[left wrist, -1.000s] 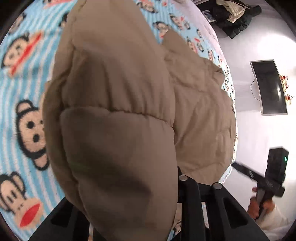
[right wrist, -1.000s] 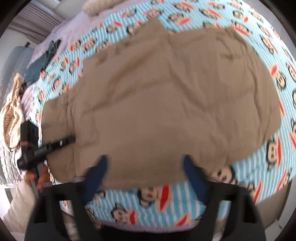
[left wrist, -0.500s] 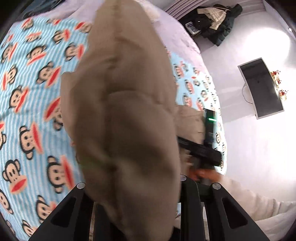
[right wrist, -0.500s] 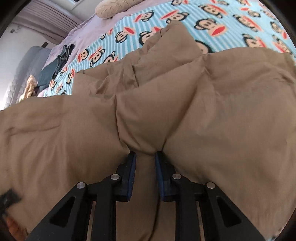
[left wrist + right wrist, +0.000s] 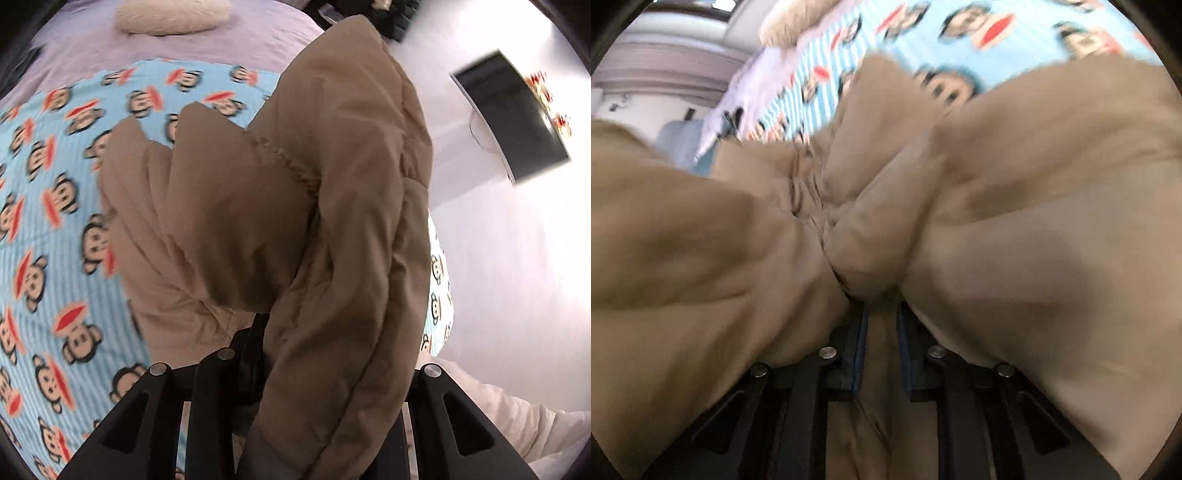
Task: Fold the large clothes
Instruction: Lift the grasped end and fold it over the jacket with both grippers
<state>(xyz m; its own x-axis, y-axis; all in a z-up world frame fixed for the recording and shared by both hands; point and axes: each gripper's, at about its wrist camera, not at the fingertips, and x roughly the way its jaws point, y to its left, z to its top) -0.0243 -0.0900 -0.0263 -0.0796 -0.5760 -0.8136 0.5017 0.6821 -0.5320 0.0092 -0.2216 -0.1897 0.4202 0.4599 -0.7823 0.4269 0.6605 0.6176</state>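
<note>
A tan padded jacket (image 5: pixel 280 221) is lifted off a bed. My left gripper (image 5: pixel 273 332) is shut on a thick fold of it, and the fabric drapes over the right finger and hides it. In the right wrist view the same tan jacket (image 5: pixel 1015 240) fills the frame, bunched into creases. My right gripper (image 5: pixel 881 314) is shut on a pinch of it between its blue-edged fingers (image 5: pixel 858 343). The view is blurred.
The bed has a light blue monkey-print blanket (image 5: pixel 48 229) over a lilac sheet (image 5: pixel 147 48), with a cream pillow (image 5: pixel 173 16) at the far end. A dark monitor (image 5: pixel 517 122) hangs on the white wall at right. My pale sleeve (image 5: pixel 517 421) shows at lower right.
Half a second ago both grippers held the jacket; now both have lifted it higher, and it is bunched more. The left view has swung toward the head of the bed.
</note>
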